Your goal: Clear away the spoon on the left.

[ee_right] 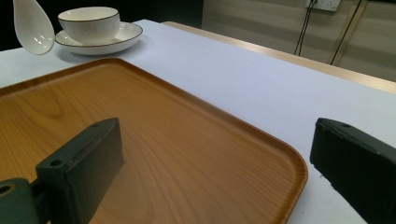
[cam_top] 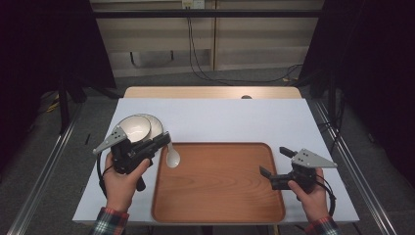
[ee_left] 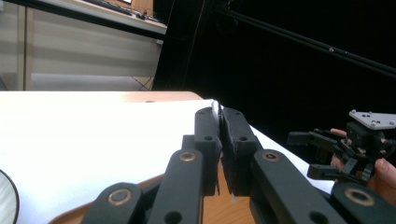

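Bright lit tabletop, dark surroundings, soft focus.

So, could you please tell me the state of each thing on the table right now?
Left tongs: shut on the spoon's handle.
Spoon: white, held above the tray's left edge.
Right tongs: open, nothing between them.
Tray: wooden, bare.
Bowl: upright on its saucer.
Saucer: flat on the table, beside the tray.
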The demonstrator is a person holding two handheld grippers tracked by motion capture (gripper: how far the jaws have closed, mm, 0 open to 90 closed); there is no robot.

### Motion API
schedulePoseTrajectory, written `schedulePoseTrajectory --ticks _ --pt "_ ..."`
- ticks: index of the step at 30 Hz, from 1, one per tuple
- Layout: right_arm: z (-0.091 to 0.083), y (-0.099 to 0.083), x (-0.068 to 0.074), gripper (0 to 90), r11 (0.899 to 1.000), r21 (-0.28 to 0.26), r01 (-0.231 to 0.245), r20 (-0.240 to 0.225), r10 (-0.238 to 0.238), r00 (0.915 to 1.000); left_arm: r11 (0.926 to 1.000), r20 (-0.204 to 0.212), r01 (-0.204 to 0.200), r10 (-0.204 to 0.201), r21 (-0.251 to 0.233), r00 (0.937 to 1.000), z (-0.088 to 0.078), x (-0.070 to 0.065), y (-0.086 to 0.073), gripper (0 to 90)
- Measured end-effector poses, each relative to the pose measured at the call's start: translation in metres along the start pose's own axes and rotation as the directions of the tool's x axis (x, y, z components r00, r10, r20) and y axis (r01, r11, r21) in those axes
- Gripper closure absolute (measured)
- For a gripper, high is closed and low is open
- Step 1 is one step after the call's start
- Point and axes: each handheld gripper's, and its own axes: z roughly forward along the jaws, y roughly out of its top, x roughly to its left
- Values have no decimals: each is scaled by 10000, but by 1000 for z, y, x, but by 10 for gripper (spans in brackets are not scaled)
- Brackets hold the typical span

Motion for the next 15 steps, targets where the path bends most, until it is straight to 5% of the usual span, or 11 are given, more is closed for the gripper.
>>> schedulePoseTrajectory --ticks 15 --pt "2 1 3 23 9999 84 123 -58 -123 9999 9993 326 96 -108 350 9994 3 -9 -17 853"
